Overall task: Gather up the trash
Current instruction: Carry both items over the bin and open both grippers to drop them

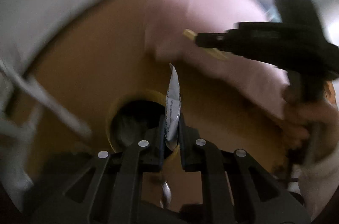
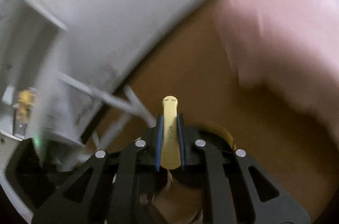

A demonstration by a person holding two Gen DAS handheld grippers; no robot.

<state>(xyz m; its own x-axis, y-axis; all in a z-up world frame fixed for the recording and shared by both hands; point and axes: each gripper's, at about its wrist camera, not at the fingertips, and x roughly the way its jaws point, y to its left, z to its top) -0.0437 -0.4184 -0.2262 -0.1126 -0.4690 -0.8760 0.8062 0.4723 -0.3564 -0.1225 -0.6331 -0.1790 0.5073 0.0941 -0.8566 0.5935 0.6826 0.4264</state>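
My left gripper (image 1: 171, 120) is shut on a flat silver wrapper (image 1: 173, 105) that sticks up between its pads. Just beyond it stands a yellow-rimmed bin (image 1: 114, 109) with a dark liner inside. My right gripper (image 1: 196, 38) comes in from the right of the left wrist view, a pale yellow stick (image 1: 189, 34) poking out of its tips. In the right wrist view that gripper (image 2: 170, 118) is shut on the flat yellow stick (image 2: 169, 118), which stands upright between the blue pads. Part of the bin's yellow rim (image 2: 226, 135) shows behind the right fingers.
Brown floor (image 1: 95, 43) spreads around the bin. A pink cloth mass (image 1: 211, 7) lies to the right, also large in the right wrist view (image 2: 286, 22). A white wall (image 2: 106, 1) and a white metal frame (image 2: 101, 94) stand on the left. A person's hand (image 1: 307, 118) holds the right gripper's handle.
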